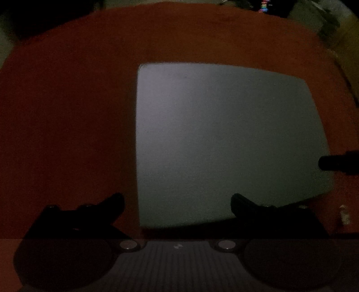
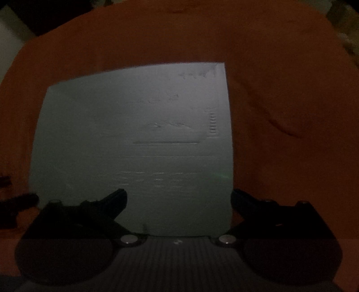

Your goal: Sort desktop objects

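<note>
On the left, the left gripper (image 1: 177,202) hangs low over an orange-red cloth (image 1: 67,112), its two dark fingers spread wide with nothing between them; one finger stands over the cloth, the other over the near edge of a flat grey mat (image 1: 224,139) that lies square on the cloth. At the far right edge of that view a dark finger of the other gripper (image 1: 336,164) pokes in over the mat's side. Moving right, the right gripper (image 2: 178,200) is likewise released and empty, its fingers set wide over the near edge of the same mat (image 2: 134,146), whose surface shows scuffs, faint lines and a small ribbed mark near its right side, with cloth (image 2: 291,112) beyond. The light is very dim, and no loose desktop object shows on the mat or the cloth near it; only a small pale bit (image 1: 344,214) lies on the cloth by the mat's corner in the left view, too blurred to name, and dark clutter (image 1: 264,5) sits past the cloth's far edge. So the things to be sorted lie out of sight, and this fits either a pause with objects elsewhere or a mat already cleared. Which step is in hand I cannot judge, so no particular next move can be named from here
</note>
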